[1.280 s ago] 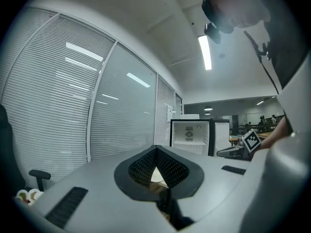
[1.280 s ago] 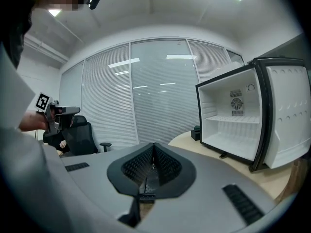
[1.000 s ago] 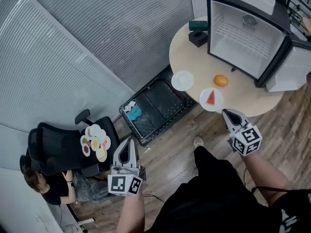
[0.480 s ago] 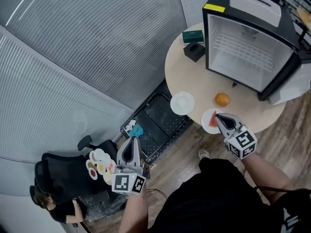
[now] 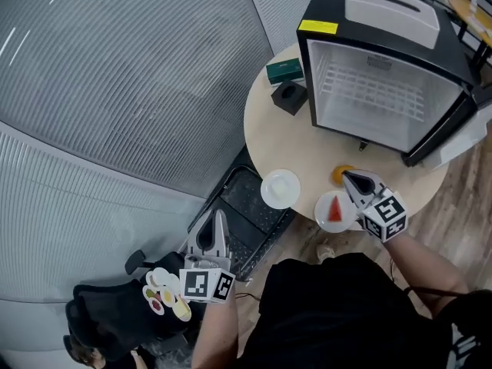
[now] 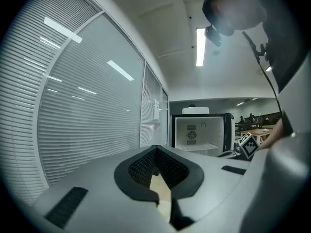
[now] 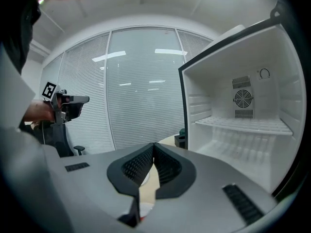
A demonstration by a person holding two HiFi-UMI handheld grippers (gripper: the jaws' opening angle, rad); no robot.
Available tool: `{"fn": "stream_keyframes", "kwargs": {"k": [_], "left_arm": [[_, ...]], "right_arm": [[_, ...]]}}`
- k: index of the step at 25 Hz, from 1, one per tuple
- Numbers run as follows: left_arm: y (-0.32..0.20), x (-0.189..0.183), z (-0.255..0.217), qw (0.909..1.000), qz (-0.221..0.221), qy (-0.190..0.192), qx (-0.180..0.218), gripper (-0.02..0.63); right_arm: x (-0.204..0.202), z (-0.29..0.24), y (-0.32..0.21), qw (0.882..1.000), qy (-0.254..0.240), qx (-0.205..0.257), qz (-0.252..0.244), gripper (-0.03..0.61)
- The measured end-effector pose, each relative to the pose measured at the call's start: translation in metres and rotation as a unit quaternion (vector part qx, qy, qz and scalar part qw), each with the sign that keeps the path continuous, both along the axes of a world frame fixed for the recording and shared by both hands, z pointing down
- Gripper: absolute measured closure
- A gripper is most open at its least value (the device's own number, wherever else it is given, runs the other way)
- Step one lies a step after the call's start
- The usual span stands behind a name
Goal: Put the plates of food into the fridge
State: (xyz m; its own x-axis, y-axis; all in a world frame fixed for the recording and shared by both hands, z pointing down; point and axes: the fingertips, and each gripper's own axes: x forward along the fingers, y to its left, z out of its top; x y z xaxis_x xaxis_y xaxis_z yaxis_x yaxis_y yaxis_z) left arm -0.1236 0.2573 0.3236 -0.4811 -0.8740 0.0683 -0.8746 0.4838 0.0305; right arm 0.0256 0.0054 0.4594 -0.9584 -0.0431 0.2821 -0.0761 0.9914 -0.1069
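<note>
left gripper [image 5: 218, 218] – jaws together, empty | right gripper [image 5: 348, 177] – pinched closed too, just beside the watermelon plate [image 5: 331, 212]

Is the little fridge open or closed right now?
Open. The fridge shows its white inside and bare shelf, and its door stands out to the side.

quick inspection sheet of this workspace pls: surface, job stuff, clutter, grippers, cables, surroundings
surface: round table, beige, mostly bare
job's things: watermelon plate and empty white plate near the front edge; orange beside them; fridge open, shelf bare
clutter: green box, black box left of fridge
grippers: left gripper shut, empty, off the table; right gripper shut, empty, by the orange
cables: nothing seen on table
surroundings: black tray on floor; chair; blinds
</note>
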Motion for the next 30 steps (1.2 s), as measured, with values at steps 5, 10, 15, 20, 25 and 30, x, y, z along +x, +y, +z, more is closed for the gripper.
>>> {"fn": "stream_keyframes", "kwargs": {"k": [5,10,15,20,25,30], "left_arm": [[-0.031,-0.02,0.012,0.9986,0.05,0.012,-0.01,0.611],[-0.067,-0.032,0.014,0.9923,0.122,0.016,-0.008,0.611],[-0.094,-0.045,0.007,0.9779,0.209,0.004,-0.01,0.611],[-0.114,-0.059,0.018,0.962,0.272,0.016,-0.012,0.611],[-0.134,-0.064,0.024,0.9416,0.336,0.024,-0.008,0.611],[-0.153,-0.053,0.029,0.9168,0.399,0.024,-0.008,0.611]], "right_arm": [[0.002,0.001,-0.016,0.999,-0.005,-0.009,0.053,0.575],[0.011,-0.003,-0.026,0.993,-0.008,-0.008,0.117,0.574],[0.02,0.001,-0.025,0.981,-0.003,-0.018,0.196,0.575],[0.027,0.004,-0.016,0.965,0.0,-0.03,0.262,0.574],[0.048,0.016,0.004,0.943,0.002,-0.047,0.329,0.574],[0.068,0.022,0.03,0.919,-0.009,-0.067,0.388,0.575]]}}
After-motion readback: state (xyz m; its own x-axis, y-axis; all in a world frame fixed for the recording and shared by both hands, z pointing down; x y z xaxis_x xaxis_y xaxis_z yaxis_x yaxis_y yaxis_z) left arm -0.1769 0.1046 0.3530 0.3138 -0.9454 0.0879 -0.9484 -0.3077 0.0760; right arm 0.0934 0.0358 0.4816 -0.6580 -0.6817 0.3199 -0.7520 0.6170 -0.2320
